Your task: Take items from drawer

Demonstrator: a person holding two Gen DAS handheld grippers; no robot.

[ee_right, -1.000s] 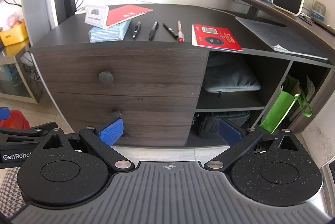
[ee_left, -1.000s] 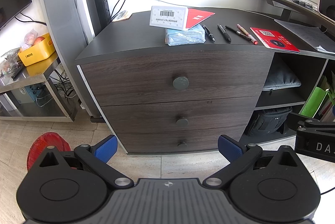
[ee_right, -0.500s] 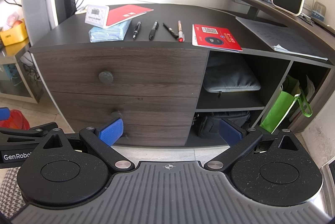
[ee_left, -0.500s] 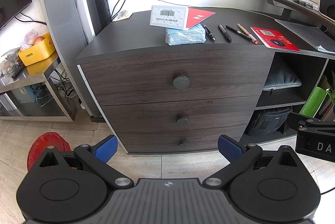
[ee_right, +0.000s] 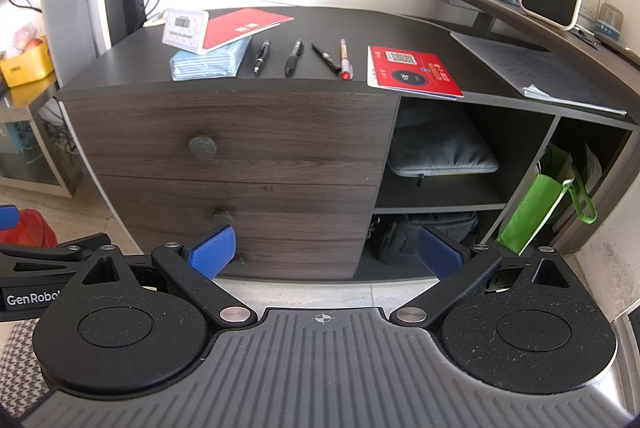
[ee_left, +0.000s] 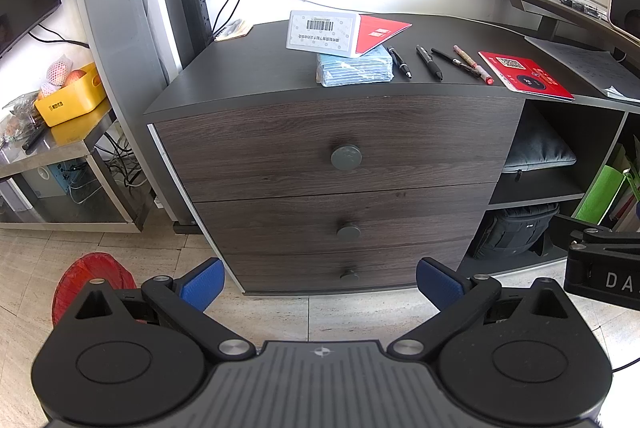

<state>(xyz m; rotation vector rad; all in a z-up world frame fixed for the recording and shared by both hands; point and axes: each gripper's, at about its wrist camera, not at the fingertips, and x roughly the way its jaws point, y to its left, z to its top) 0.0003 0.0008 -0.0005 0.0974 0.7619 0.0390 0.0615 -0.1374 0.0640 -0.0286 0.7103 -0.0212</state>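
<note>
Nothing much has moved since the earlier frames: both claws hang at about the same stand-off in front of the cabinet, all drawers shut as before.

Left claw (ee_left: 318, 282) is spread wide with nothing between its blue pads; right claw (ee_right: 326, 252) is likewise wide open and empty. Both are well apart from the drawer fronts.

Judging from the task, the step in hand is opening a drawer. The top drawer (ee_left: 340, 144) carries a round grey knob (ee_left: 346, 157) at the middle of its front; the left claw faces it most squarely. A good approach would bring the pads level with the knob, one on each side, close firmly behind its rim, then pull straight out, not downward, so the drawer does not bind. The right claw should wait clear of the drawer's path, ready to reach in.

What the drawers hold cannot be seen. Two smaller knobs mark the lower drawers. On the bench top, near its front edge, lie four pens (ee_right: 296, 56), a blue packet (ee_right: 208, 62) under a white box (ee_right: 185, 28) and red booklet, and a red card (ee_right: 412, 71) towards the right. Open shelves at the right hold a grey sleeve (ee_right: 440, 154) and a black bag below.
</note>
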